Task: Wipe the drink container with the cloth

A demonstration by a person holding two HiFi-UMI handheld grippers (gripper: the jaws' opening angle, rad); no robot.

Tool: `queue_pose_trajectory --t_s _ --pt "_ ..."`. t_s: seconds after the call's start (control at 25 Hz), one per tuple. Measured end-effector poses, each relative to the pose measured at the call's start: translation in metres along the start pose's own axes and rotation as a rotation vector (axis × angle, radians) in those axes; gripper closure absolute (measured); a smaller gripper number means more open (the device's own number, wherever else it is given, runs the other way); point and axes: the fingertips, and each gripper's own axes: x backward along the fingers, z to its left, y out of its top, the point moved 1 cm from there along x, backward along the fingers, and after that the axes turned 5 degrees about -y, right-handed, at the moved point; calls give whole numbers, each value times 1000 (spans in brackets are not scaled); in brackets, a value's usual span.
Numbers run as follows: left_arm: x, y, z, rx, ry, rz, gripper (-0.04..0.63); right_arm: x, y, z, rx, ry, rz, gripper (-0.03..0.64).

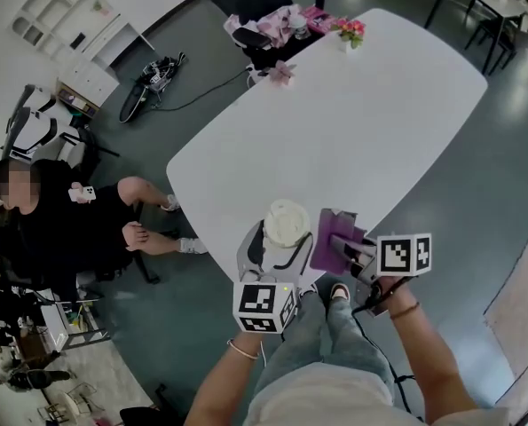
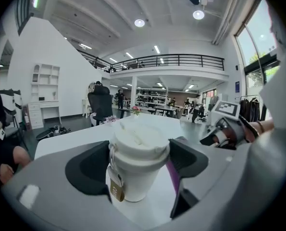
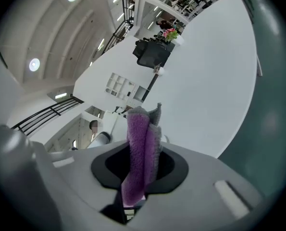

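Jeans-clad legs [image 1: 321, 335] are filling the bottom of the head view, with both grippers just above them. Left gripper [image 1: 277, 248] is clamping a white lidded cup [image 1: 287, 222] that is standing close to the near edge of the white table [image 1: 361, 122]. Right gripper [image 1: 348, 254] is pinching a purple cloth [image 1: 332, 236] just right of the cup. Tabletop beyond is lying bare up to the flowers [image 1: 350, 30] at the far end.

Left gripper view: jaws are pressing on both sides of the cup [image 2: 138, 160]. Brown tag [image 2: 117, 190] is hanging off it, print unreadable. Cloth [image 2: 173, 174] is showing just beside the cup's right side.

Right gripper view: jaws are gripping the folded cloth [image 3: 140, 162], with open table [image 3: 215, 81] stretching ahead.
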Motion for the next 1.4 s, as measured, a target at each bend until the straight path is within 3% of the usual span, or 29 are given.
queue_pose_trajectory --t_s 0.24,0.48,0.68,1.4 --pt "1 -2 -5 19 104 36 204 12 -9 17 -101 73 -101 551" --pt "2 -4 -12 1 127 58 204 10 -18 25 -196 139 -184 551" --pt "3 -4 -5 32 132 60 204 8 -24 27 -277 133 -206 551" --pt "0 -2 0 62 122 59 204 -4 -24 21 -337 82 -222 551"
